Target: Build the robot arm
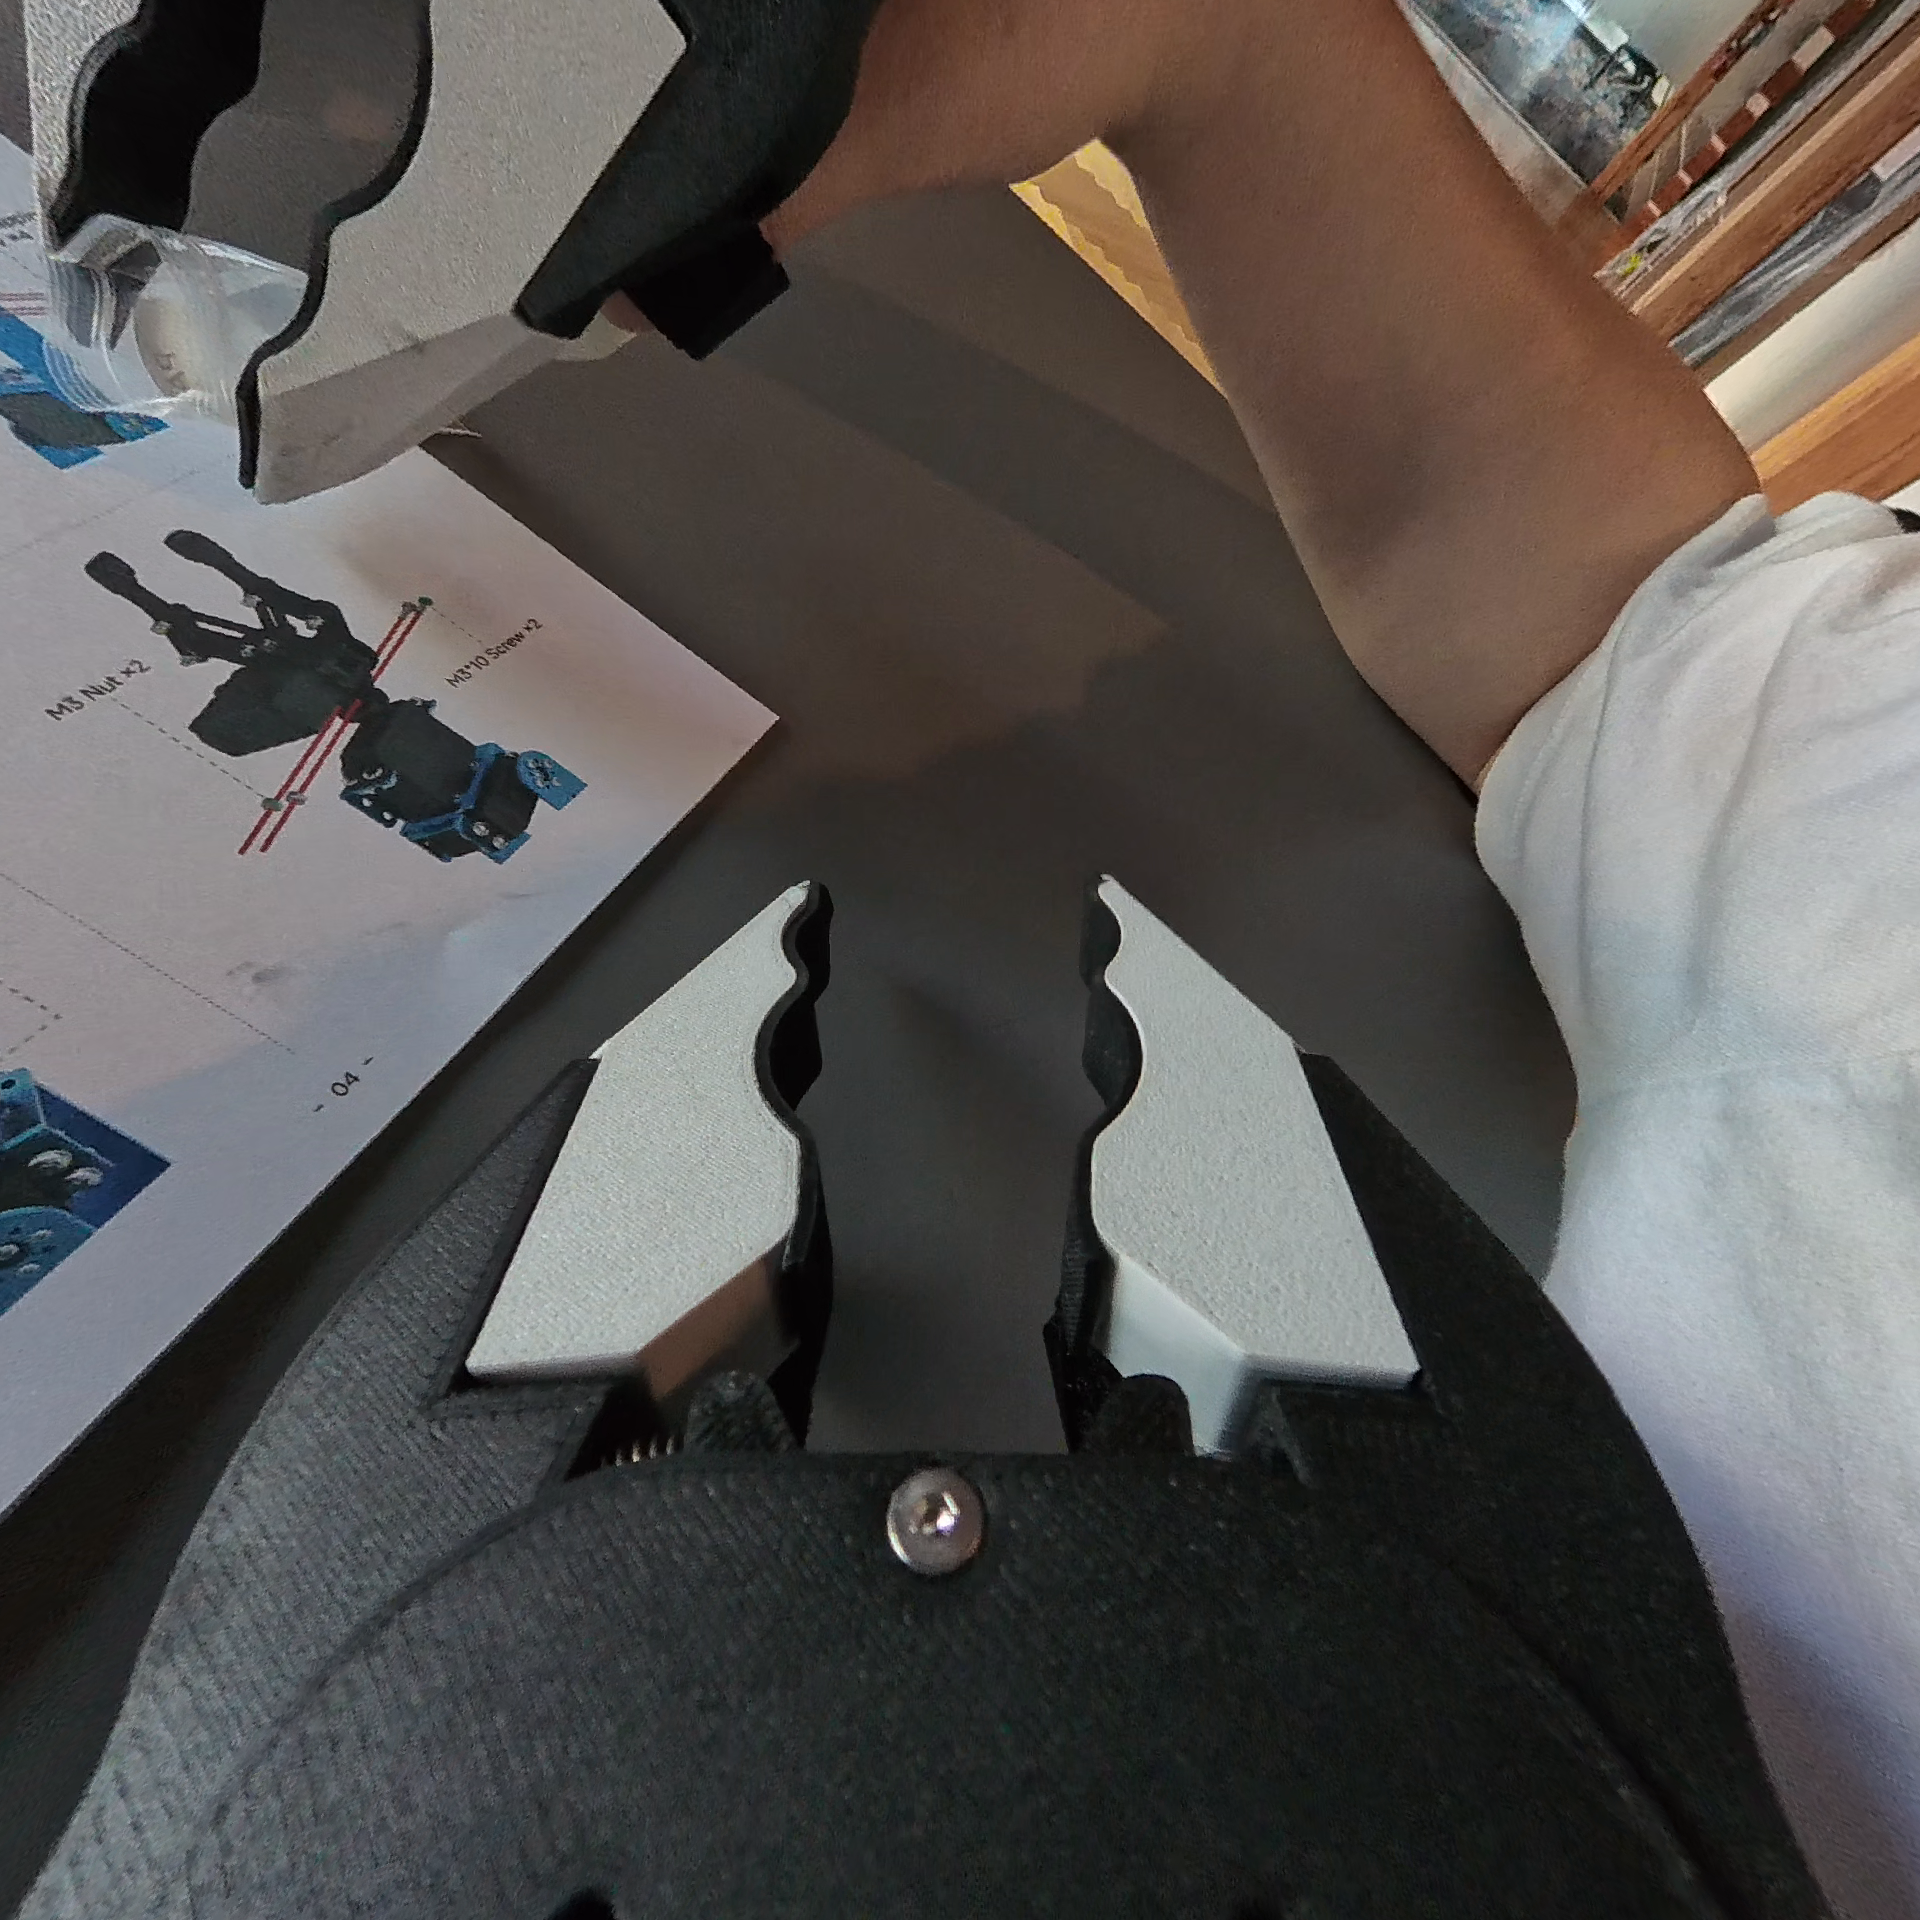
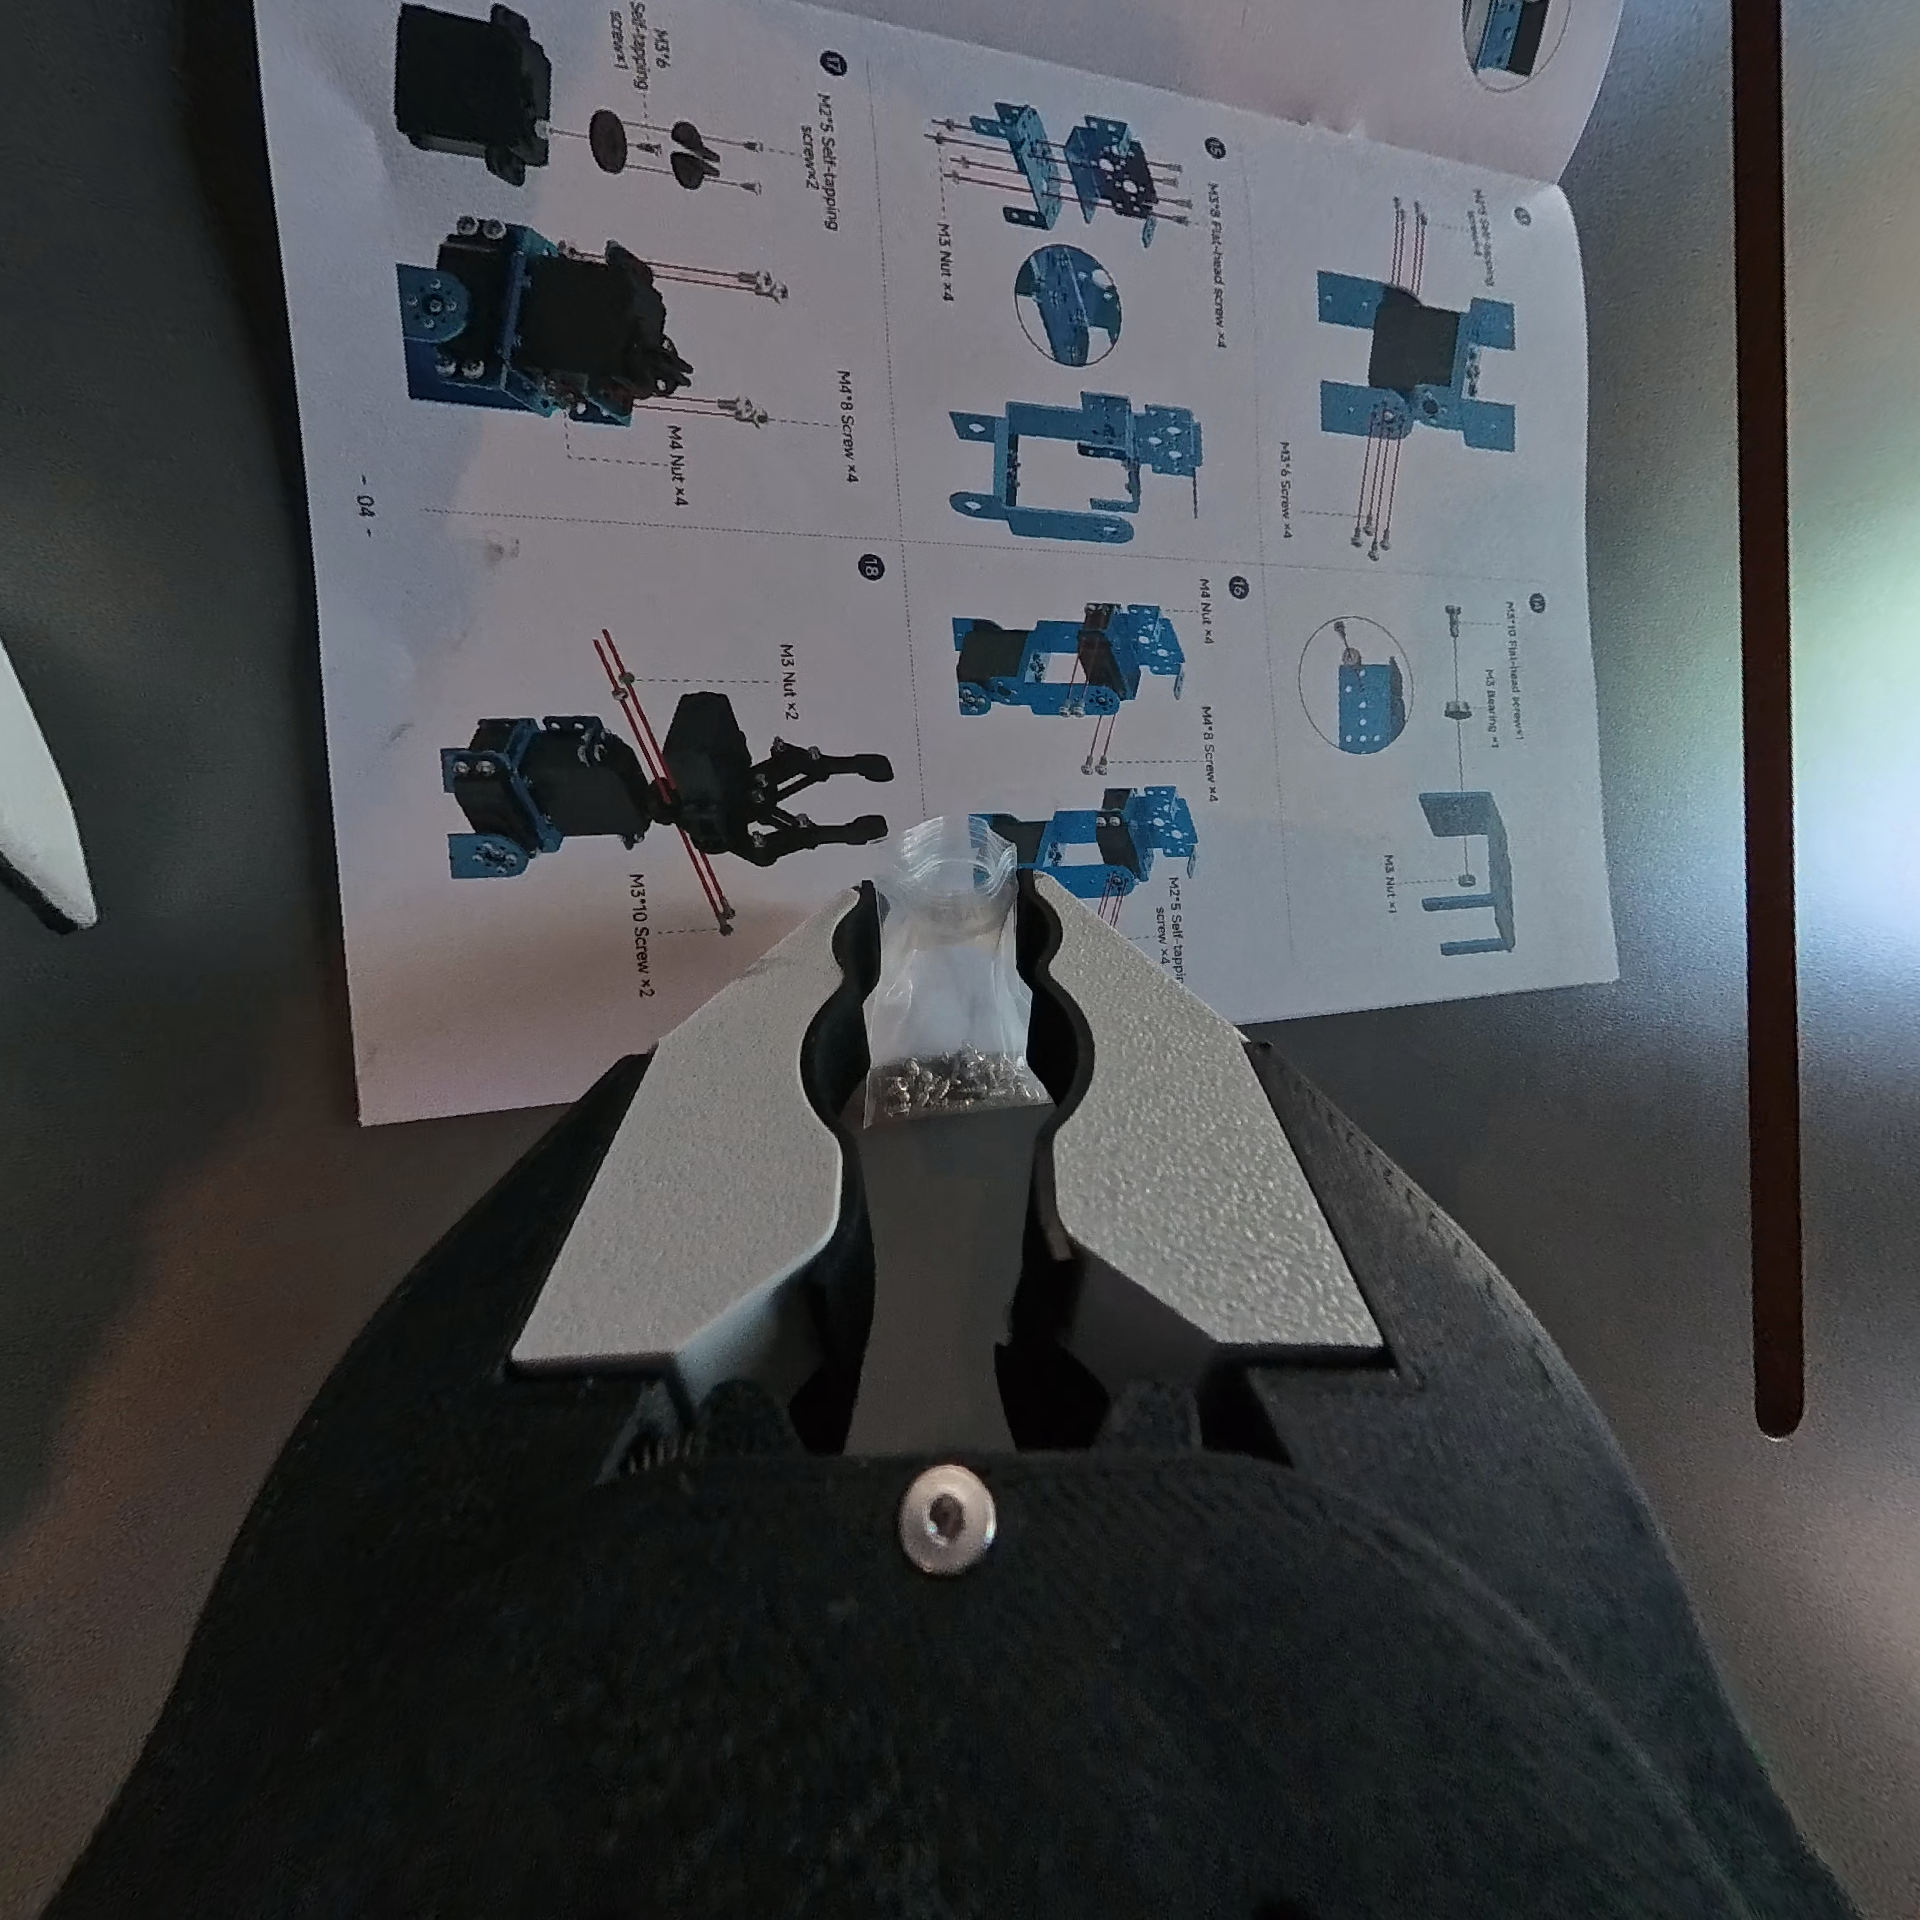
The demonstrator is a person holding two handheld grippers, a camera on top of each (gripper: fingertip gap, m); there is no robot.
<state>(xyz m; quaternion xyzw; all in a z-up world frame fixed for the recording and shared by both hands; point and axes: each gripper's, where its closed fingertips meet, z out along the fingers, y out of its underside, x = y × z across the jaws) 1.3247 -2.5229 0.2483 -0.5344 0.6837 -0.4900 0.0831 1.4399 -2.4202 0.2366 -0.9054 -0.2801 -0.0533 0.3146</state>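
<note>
My right gripper (image 2: 945, 894) is shut on a small clear plastic bag (image 2: 951, 997) with several tiny metal screws in its lower end. It holds the bag just above the near edge of an open instruction booklet (image 2: 935, 468) with pictures of blue and black parts. My left gripper (image 1: 956, 894) is open and empty over the dark grey table (image 1: 935, 675), beside the booklet's corner (image 1: 312, 831). The right gripper (image 1: 416, 260) also shows at the top left of the left wrist view, held by a black-gloved hand (image 1: 707, 208), with the bag's crumpled plastic (image 1: 156, 281) under it.
A person's bare forearm (image 1: 1351, 416) and white shirt (image 1: 1714, 1039) fill the right of the left wrist view. Wooden shelves (image 1: 1766, 187) stand behind. A dark red strip (image 2: 1777, 727) runs down the table right of the booklet. A white fingertip of the left gripper (image 2: 42, 831) shows at the left edge.
</note>
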